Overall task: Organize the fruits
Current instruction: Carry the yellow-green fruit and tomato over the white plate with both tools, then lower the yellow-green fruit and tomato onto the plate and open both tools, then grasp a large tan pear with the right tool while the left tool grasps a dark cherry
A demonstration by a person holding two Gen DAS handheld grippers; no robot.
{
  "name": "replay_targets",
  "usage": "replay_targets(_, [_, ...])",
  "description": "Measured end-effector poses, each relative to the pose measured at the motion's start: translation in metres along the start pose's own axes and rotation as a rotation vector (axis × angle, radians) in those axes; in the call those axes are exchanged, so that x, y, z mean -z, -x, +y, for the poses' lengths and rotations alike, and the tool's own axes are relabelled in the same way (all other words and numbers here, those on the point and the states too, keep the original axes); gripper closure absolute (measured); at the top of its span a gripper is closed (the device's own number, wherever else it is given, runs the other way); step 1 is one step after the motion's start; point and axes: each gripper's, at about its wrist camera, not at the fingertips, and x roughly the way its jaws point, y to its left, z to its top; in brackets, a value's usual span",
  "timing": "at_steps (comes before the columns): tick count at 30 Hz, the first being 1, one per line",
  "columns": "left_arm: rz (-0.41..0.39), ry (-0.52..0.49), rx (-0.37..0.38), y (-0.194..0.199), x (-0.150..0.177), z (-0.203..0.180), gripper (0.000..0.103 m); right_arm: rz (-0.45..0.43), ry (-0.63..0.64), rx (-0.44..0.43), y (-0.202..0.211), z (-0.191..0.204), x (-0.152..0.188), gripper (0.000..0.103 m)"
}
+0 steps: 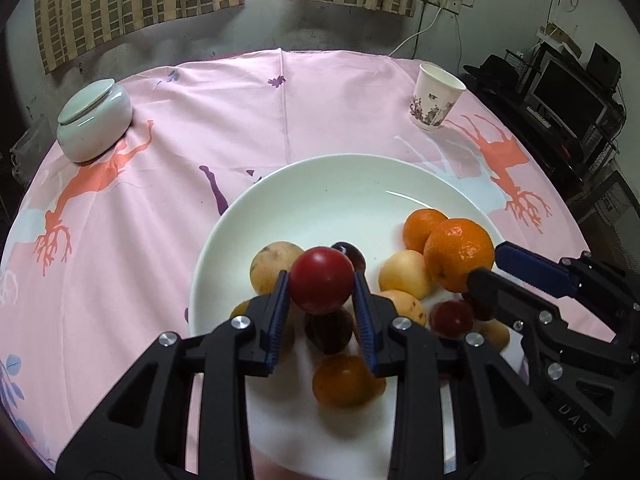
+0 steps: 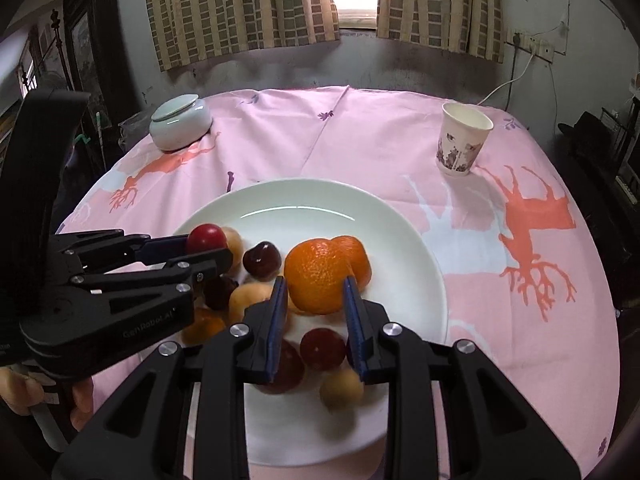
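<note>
Pinching a red plum [image 1: 321, 286] across its widest girth, the left gripper [image 1: 321, 300] has its blue pads flat on either flank, the fruit raised above the heap on the white plate [image 1: 320, 200]. Smooth, glossy skin and a near-spherical body suggest it would squirt out if gripped off-centre, so the equator is the sound place to take it; it looks light and firm, though easily bruised by hard pressure. Being round, it has no long axis worth naming, and its stem end cannot be made out from this angle.

Just to the right, the right gripper [image 2: 316, 300] clamps an orange mandarin [image 2: 318, 280] in the same manner, pads on opposite sides of its middle. Dimpled peel ought to give better purchase than the plum's skin, and the soft rind will yield a little. It appears slightly flattened, its short axis probably running roughly upright.

Beneath both lie darker plums, pale yellow fruits and a second mandarin [image 1: 422, 228], loosely piled on the plate.

Farther off on the pink tablecloth [image 1: 240, 120] stand a lidded jar [image 1: 94, 120] at left and a paper cup [image 1: 436, 96] at right, well apart.
</note>
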Motion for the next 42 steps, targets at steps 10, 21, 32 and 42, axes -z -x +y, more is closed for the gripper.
replay_targets(10, [-0.006,-0.012,-0.017,-0.010,-0.014,-0.001,0.071,0.030,-0.005,-0.020,-0.009,-0.006,0.001,0.075])
replay_targets(21, [-0.008,-0.033,-0.046,-0.018,-0.012,-0.013,0.052,0.040,0.004,0.035,-0.023,-0.006,0.002,0.073])
replay_targets(32, [-0.114,0.037,0.026,0.065,0.006,0.010,0.013,-0.066,0.013,0.098,0.057,-0.012,0.008,0.039])
replay_targets(42, [-0.119,0.035,0.062,0.124,0.134,0.008,0.006,-0.057,-0.004,0.020,0.118,-0.006,0.124,0.001])
